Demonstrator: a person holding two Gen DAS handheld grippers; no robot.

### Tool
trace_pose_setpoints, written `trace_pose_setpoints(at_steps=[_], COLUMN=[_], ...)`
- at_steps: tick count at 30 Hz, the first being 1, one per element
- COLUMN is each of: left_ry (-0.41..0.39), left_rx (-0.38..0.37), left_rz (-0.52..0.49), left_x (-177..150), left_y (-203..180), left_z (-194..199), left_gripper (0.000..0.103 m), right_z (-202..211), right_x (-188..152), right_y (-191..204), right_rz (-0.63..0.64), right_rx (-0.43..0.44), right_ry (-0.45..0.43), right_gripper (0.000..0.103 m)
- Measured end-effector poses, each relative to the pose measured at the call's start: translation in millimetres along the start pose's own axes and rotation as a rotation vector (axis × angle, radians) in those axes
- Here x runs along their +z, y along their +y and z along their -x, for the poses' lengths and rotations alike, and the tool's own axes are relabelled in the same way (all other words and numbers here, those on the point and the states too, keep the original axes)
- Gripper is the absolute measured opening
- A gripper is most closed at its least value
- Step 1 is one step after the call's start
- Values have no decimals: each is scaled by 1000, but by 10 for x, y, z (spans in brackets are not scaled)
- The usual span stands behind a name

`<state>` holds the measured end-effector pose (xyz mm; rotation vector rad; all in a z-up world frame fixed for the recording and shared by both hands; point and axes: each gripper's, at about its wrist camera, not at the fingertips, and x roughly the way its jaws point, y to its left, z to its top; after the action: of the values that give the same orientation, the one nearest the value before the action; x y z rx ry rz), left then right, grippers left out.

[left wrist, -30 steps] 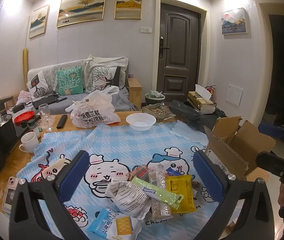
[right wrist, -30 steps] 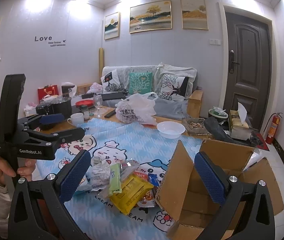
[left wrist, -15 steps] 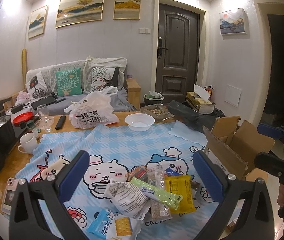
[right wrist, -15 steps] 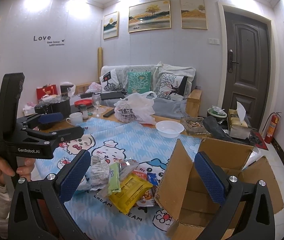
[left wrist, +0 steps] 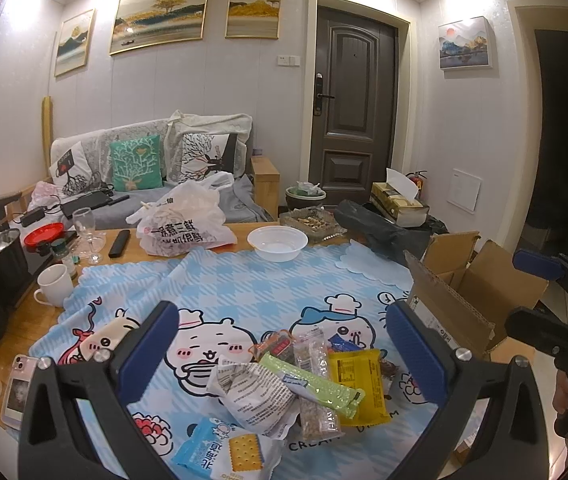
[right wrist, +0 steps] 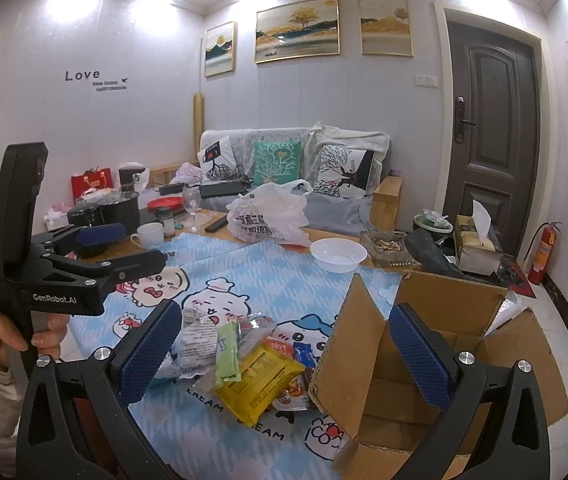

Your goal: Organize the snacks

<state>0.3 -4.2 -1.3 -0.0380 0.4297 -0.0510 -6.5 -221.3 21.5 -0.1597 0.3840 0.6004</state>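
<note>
A pile of snack packets lies on the blue cartoon tablecloth (left wrist: 244, 288): a yellow packet (left wrist: 358, 380), a green bar (left wrist: 312, 384), a white crinkled bag (left wrist: 252, 396) and a blue cracker pack (left wrist: 224, 448). The pile also shows in the right wrist view, with the yellow packet (right wrist: 258, 376) nearest. An open cardboard box (right wrist: 444, 344) stands at the table's right edge. My left gripper (left wrist: 282, 356) is open and empty above the pile. My right gripper (right wrist: 284, 354) is open and empty, between pile and box.
At the table's far side are a white bowl (left wrist: 278, 242), a white plastic bag (left wrist: 184, 224), a mug (left wrist: 54, 290), a wine glass (left wrist: 86, 232), a remote (left wrist: 119, 243) and black pots (left wrist: 0, 264). A phone (left wrist: 18, 384) lies at the left edge. A sofa stands behind.
Both views have shifted only slightly; the grippers stay open and the snacks and box have not moved.
</note>
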Motion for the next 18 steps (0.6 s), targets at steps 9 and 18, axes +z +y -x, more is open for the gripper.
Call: trace_pose_setpoints(at_steps=[9,18], left_ry=[10,10], left_rx=[-24,-127], left_rz=[5,38], left_x=[-32,-49], left_y=[39,407], left_z=[-18,-10], left_gripper=[103,103], right_z=[-35,-146], right_x=[-54,-25], right_y=[19,316], right_rz=[-13,33], right_rx=[-25,-34], right_ry=[5,39], right_gripper=[103,101])
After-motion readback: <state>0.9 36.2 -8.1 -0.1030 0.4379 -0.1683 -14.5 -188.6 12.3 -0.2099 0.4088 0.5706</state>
